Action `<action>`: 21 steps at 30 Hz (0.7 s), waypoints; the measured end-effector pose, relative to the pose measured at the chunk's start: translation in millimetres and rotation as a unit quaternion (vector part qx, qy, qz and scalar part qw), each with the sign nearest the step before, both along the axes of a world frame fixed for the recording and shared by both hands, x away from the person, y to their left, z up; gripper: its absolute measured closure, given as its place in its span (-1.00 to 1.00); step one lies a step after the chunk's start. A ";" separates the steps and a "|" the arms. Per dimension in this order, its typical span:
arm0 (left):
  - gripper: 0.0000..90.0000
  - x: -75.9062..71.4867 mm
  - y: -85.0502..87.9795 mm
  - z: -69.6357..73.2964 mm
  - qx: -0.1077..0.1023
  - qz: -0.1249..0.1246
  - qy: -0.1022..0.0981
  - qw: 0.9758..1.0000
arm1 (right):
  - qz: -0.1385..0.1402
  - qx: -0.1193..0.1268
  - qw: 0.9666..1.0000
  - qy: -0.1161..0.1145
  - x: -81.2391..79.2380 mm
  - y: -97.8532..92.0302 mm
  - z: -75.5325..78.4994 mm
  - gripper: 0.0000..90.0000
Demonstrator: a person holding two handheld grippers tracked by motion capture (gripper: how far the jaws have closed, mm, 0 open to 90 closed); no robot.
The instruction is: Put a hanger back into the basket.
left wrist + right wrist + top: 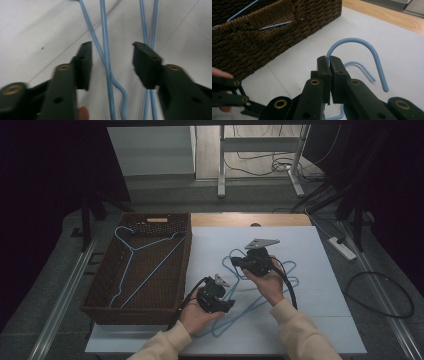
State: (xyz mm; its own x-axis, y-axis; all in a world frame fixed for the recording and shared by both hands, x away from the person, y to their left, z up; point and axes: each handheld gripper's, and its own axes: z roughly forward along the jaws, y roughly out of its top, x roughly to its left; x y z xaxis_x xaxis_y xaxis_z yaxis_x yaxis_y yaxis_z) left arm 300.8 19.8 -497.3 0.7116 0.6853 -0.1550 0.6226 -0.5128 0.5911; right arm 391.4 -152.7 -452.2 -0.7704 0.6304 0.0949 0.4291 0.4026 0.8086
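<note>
Several light-blue wire hangers (282, 276) lie overlapped on the white board (325, 265). My right gripper (236, 263) is shut on the neck of one blue hanger; its hook (362, 42) curves up past the closed jaws of the right gripper (329, 61). A second hook (362, 67) lies flat behind it. My left gripper (229, 304) hovers low over the lower wires. In the left gripper view, two hanger wires (103, 30) run between the parted jaws of the left gripper (112, 53) without touching the pads. Another pair of wires (148, 25) passes by the right jaw.
A brown wicker basket (187, 265) stands left of the board with another blue hanger (145, 255) inside. In the right gripper view the basket's wall (262, 42) is close on the left. A wooden table edge (250, 219) lies behind the board, and cables lie on the floor.
</note>
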 end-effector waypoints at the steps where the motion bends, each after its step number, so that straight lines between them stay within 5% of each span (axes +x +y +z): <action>1: 0.27 0.1 0.0 -0.3 0.000 0.001 0.000 1.000 | 0.000 0.000 1.000 0.000 -0.3 -0.4 0.4 0.95; 10: 0.86 1.5 1.5 -0.9 -0.010 0.004 0.006 1.000 | 0.000 0.008 1.000 -0.006 -4.9 -5.3 3.0 0.95; 21: 0.91 0.0 5.5 2.7 -0.059 0.000 0.016 0.998 | -0.003 0.029 0.999 -0.025 -19.1 -20.6 13.4 0.91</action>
State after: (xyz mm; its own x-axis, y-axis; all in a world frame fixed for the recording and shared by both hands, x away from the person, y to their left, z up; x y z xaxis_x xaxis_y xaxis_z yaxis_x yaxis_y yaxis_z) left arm 300.8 25.4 -494.6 0.7049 0.6614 -0.2564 0.6420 -0.4413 0.6270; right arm 372.3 -173.3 -438.8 -0.7716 0.6292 0.0934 0.3900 0.3519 0.8509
